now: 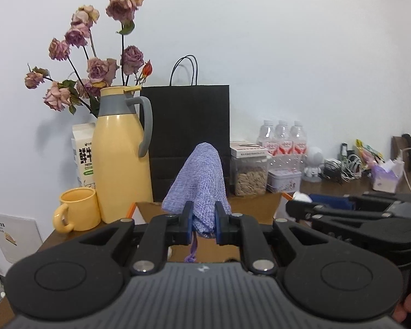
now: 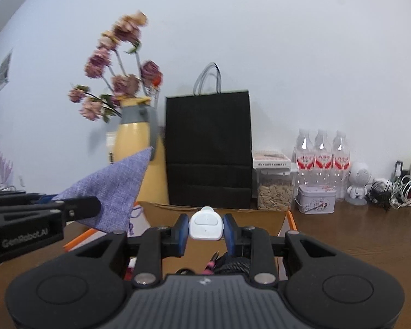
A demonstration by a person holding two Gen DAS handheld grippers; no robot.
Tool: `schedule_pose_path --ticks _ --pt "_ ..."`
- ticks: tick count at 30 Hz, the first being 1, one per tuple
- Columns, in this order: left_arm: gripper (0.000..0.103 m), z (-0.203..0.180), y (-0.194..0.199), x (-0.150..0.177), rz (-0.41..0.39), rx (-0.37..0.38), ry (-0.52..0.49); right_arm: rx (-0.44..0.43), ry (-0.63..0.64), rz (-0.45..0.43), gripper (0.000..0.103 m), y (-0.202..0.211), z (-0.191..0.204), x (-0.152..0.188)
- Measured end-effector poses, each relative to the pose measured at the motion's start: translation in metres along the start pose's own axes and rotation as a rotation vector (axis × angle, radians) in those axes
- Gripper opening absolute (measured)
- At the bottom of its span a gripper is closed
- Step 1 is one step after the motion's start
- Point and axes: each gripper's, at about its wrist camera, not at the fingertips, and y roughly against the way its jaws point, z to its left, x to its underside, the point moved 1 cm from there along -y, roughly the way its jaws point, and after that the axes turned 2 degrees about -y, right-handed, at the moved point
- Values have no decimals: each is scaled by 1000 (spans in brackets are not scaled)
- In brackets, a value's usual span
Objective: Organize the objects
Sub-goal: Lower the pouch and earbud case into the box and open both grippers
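Note:
My left gripper [image 1: 203, 220] is shut on a purple woven cloth pouch [image 1: 198, 183], held up above an open cardboard box [image 1: 260, 208]; the pouch's cord hangs below the jaws. The pouch also shows in the right wrist view [image 2: 115, 192], at the left. My right gripper [image 2: 206, 229] is shut on a small white plastic device [image 2: 206, 225] above the same box [image 2: 260, 219]. The right gripper also shows at the right of the left wrist view [image 1: 296, 208]. Dark items lie inside the box, mostly hidden.
On the brown table [image 2: 356, 235] stand a yellow jug [image 1: 117, 159], yellow mug [image 1: 78, 209], milk carton [image 1: 82, 153], dried roses [image 1: 96, 65], black paper bag [image 1: 186, 139], seed jar [image 2: 274, 192], tin [image 2: 316, 198], three water bottles [image 2: 322, 159], white figurine [image 2: 359, 183] and tangled cables [image 2: 394, 192].

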Motion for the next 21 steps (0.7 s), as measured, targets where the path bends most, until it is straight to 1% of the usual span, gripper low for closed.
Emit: schedule_pose_path --ticks 3,5,7,10,14,17,18,20,21 --pt "15 0 -30 0 21 -12 13 23 -24 37 26 -35 -10 2" --pt "15 2 -50 4 48 -28 25 29 -54 74 26 -52 -16 11" --pt "15 7 -67 10 103 -48 34 33 -56 115 26 -63 -20 20" --pt "15 13 -74 17 136 -43 45 25 -72 149 26 -70 -22 28" --pt "15 12 -75 23 151 -40 36 28 -56 156 26 -68 -20 32" --pt "19 7 -74 27 163 -48 25 36 -48 153 26 -66 -18 33" --pt "23 6 -73 27 161 -51 21 40 -48 155 26 -65 -18 34" --pt "35 6 -70 28 147 -53 19 48 -51 163 28 -65 -19 33" --pt "53 7 -67 28 133 -48 28 52 -51 169 37 -65 -19 34"
